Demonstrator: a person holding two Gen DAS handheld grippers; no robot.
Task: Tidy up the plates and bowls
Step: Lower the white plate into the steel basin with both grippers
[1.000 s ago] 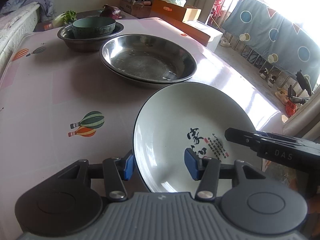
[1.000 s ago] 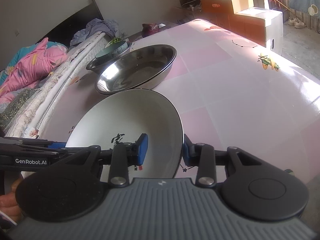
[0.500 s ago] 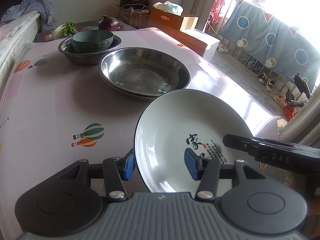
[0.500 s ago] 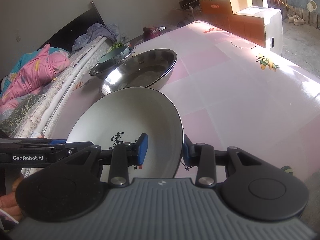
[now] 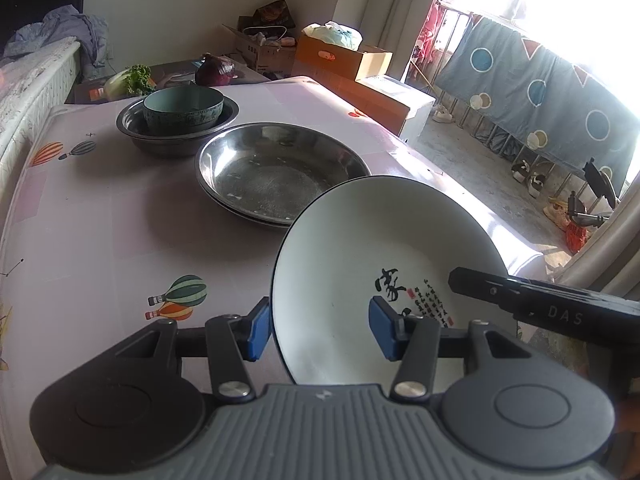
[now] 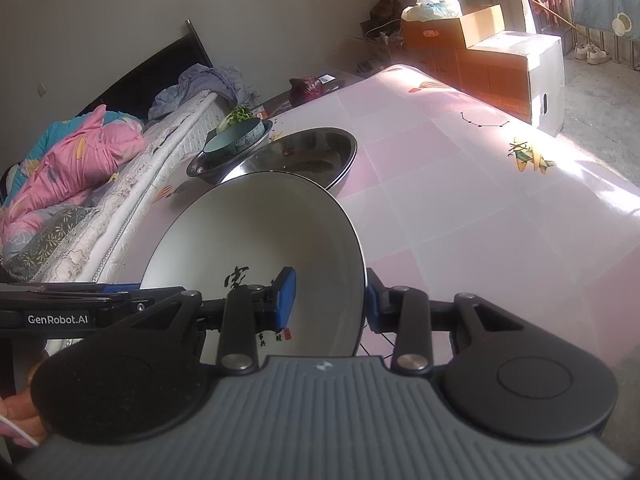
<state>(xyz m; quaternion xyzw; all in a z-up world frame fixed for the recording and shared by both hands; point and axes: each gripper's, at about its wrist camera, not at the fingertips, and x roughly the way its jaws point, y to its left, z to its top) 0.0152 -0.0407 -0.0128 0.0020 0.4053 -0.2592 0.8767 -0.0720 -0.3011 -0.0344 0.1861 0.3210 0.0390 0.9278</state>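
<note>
In the left wrist view, the left gripper (image 5: 318, 330) sits at the bottom centre, its blue pads clamped on the left rim of a white ceramic plate with a dark rim and black calligraphy (image 5: 384, 264), one pad under the rim and one on the inner face. The plate fills the lower right of the frame, tilted and clear of the pink balloon-print tablecloth (image 5: 100, 232). The right gripper (image 6: 330, 298) clamps the same plate (image 6: 256, 232) by its opposite rim, at the bottom centre of the right wrist view; its black finger also reaches in from the right edge of the left view. Just beyond the plate, at frame centre, stands a wide stainless steel basin (image 5: 280, 172). Behind it, upper left, a teal ceramic bowl (image 5: 183, 110) rests inside a smaller steel bowl (image 5: 136, 128).
</note>
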